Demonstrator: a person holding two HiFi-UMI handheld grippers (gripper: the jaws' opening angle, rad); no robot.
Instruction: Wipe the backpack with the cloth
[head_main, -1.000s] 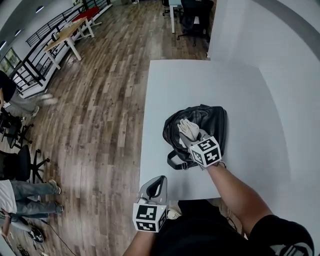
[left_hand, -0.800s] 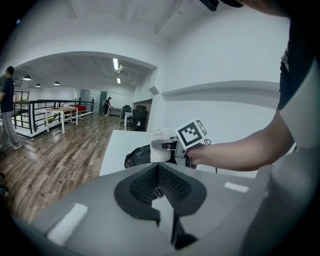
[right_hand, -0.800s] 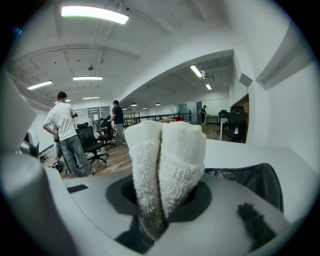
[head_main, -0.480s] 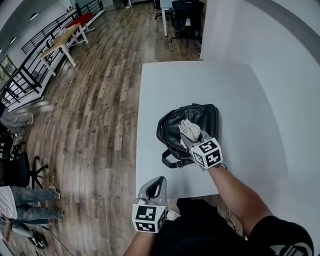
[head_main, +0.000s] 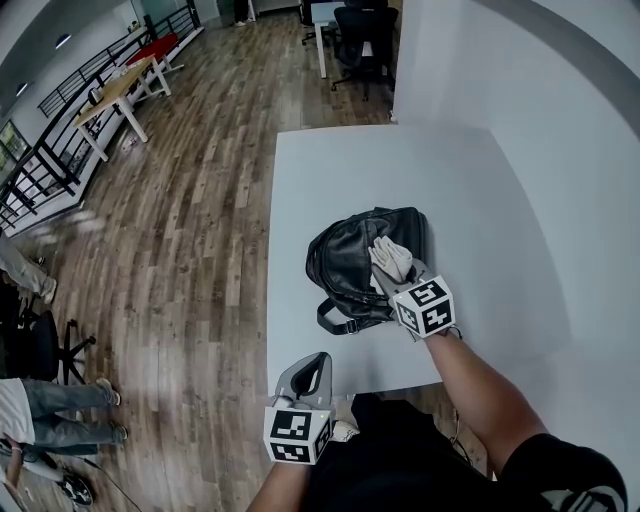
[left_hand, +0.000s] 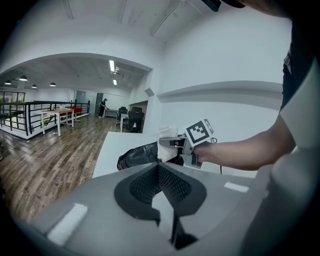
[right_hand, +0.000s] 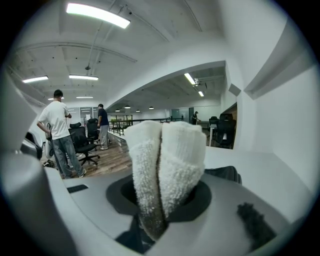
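Right tool, head view: the right tool (head_main: 398, 278) is clamped on a folded white terry cloth (head_main: 390, 256), pressed onto the top of a black leather-look backpack (head_main: 345, 262) lying on the white tabletop (head_main: 480, 190).
Arm pose, head view: the right forearm reaches in from the near edge. The left tool (head_main: 314, 372) hangs off the tabletop's near edge, well apart from the bag.
Left gripper view: the left tool (left_hand: 159, 172) has its jaws together, with nothing in them.
Right gripper view: the cloth (right_hand: 165, 160) fills the jaws and stands proud of them; the backpack (right_hand: 225, 173) lies beyond.
Handling: the cloth looks light and squashy. The backpack is probably soft, smooth and inclined to slide, so steadying it by its strap seems wise.
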